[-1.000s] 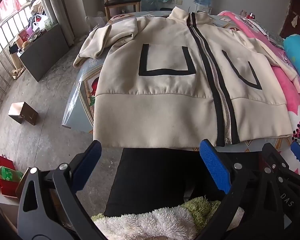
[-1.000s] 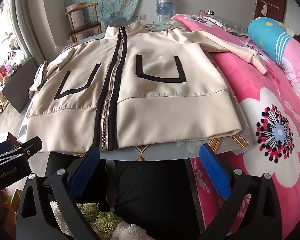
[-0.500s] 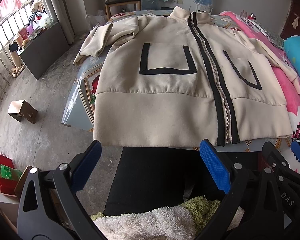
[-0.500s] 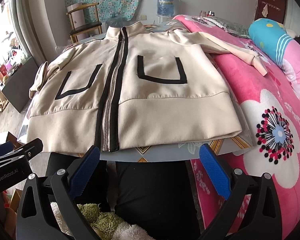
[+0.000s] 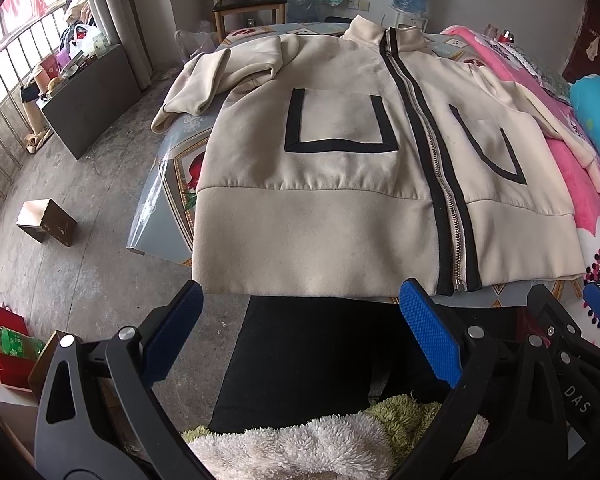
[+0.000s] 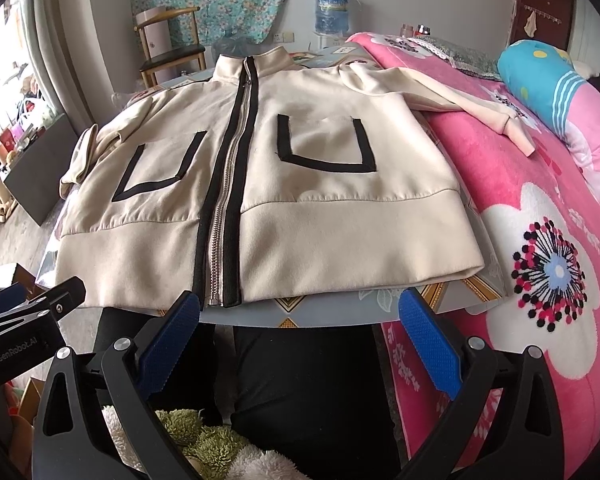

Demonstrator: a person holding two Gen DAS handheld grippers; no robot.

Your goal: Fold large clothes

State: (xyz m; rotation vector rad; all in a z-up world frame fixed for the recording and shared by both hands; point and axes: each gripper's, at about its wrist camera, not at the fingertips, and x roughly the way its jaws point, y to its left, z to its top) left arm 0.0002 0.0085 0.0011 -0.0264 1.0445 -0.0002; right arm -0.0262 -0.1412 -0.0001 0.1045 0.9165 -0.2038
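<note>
Left wrist view: left gripper jaws spread wide, holding nothing. Jacket lies flat ahead of it, zipped, front up, on the table; hem just beyond the fingertips, not touched. One sleeve bunched ahead to the left. Compared with a second ago, the view has crept slightly closer to the hem; jacket itself unmoved. Right wrist view: right gripper also gaping, empty, hem just ahead; other sleeve trails ahead to the right onto the pink blanket. Judgement: folding not begun; sleeves likely first.
</note>
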